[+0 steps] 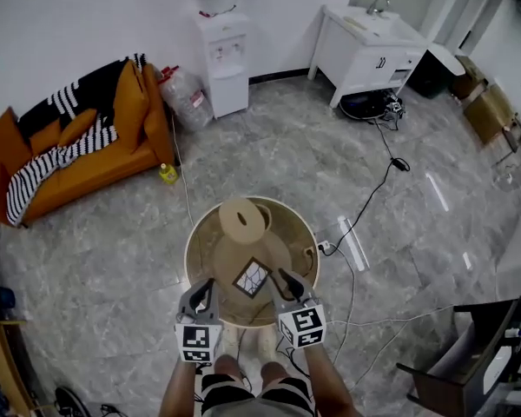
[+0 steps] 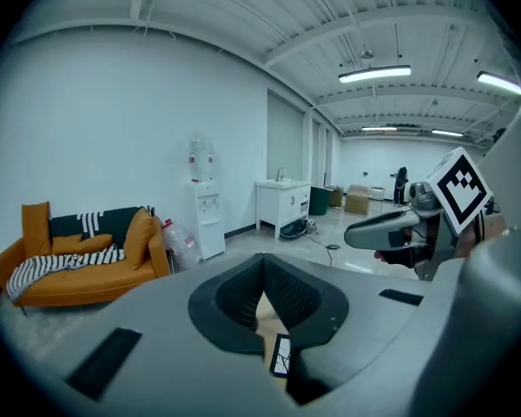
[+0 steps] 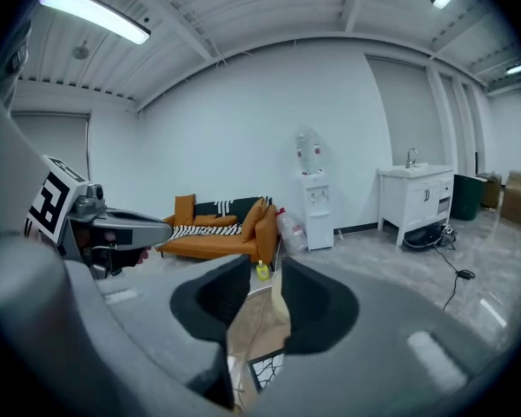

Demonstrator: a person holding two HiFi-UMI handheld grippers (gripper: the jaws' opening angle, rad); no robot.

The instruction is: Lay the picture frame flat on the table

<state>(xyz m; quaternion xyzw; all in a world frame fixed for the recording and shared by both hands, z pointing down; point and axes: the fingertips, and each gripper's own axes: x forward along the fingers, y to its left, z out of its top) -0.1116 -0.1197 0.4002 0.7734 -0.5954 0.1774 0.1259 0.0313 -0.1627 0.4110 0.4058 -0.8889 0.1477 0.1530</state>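
Picture frame [image 1: 251,277]: on the round table [image 1: 200,233], just front of centre, corner towards me. Dark border, white cracked-pattern picture facing up at the head camera.

Can't tell if it's dead flat or leaning back on a stand. The steep top-down view shows the full face either way, and each gripper view only catches a sliver of it between the jaws.

Step, my read: this fits two stages. Either the frame is propped with both tools closing in on it, or it's already flat with both tools clear of it. The next move depends on which one holds, so I'm not calling it. The thing to check is the frame's back edge against the tabletop.

Left gripper [image 1: 205,287]: near the frame on its left, not touching. Fingertips meet and nothing is pinched.

Right gripper [image 1: 286,278]: near the frame on its right, also apart from it. Jaws stand a narrow gap apart with nothing in them; table and frame show through the gap.

Count:
- 1 frame
- 1 table
- 1 beige roll [image 1: 244,219] at the table's far side, well apart from the frame
- 2 grippers
- 1 orange sofa [image 1: 87,142] further out
- 1 water dispenser [image 1: 223,59] further out
- 1 white cabinet [image 1: 369,55] further out
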